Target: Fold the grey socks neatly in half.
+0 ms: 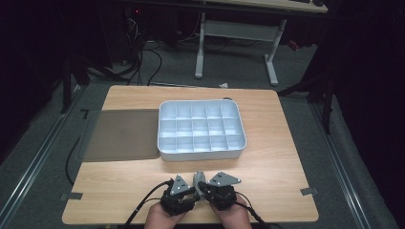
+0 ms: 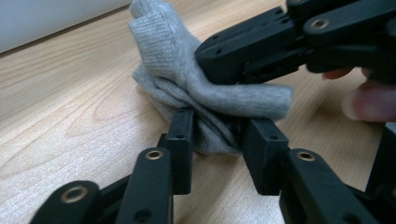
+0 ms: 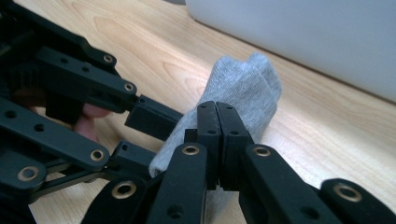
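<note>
Grey sock (image 2: 205, 88): bunched, on the wooden table (image 1: 267, 143) just before the compartment tray (image 1: 165, 143), no cell yet filled. Right gripper (image 3: 218, 135) clamped on its fabric; left gripper (image 2: 219, 135) straddles the bundle, jaws parted, pads beside the cloth.

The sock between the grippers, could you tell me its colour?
The sock is plain light grey knit, clearest in the left gripper view.

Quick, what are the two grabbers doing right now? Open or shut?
Left gripper: jaws part open around the grey sock; whether the pads still press it cannot be told.
Right gripper: shut tight, pinching the same sock.
</note>
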Available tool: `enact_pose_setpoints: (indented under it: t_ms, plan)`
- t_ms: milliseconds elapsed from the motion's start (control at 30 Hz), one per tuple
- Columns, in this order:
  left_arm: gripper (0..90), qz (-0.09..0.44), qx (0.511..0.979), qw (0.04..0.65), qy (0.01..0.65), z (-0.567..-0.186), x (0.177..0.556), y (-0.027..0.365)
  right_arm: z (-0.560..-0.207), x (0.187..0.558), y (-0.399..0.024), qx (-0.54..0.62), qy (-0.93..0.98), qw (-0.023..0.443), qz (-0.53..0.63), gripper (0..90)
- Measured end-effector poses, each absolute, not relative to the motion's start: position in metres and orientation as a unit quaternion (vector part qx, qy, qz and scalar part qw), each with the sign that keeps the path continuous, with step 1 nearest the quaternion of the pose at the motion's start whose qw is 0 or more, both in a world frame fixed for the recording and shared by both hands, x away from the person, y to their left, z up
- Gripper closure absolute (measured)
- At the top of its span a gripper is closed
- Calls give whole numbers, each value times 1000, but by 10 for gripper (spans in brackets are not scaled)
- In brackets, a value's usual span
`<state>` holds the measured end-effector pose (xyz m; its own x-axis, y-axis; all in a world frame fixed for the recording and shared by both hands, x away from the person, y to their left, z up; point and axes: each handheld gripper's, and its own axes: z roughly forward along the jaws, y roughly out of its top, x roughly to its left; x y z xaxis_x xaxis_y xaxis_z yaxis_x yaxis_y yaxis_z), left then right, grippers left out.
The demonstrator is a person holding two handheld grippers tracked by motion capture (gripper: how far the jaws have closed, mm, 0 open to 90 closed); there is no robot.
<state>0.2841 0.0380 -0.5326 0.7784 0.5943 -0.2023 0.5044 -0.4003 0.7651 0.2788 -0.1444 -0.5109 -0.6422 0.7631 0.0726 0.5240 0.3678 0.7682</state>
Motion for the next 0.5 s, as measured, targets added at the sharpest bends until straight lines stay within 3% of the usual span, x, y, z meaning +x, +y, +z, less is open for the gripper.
enact_pose_setpoints:
  t_ms: [200,400,500]
  plan:
    - [514,29,837,438,327,-533,283,46,-521,276,-143,393,813,152,403,900]
    - [508,23,819,465,336,-525,285,62,-524,274,-143,389,810,156,410,900]
    - [564,45,794,493,353,-518,289,71,-524,273,-143,388,810,158,411,900]
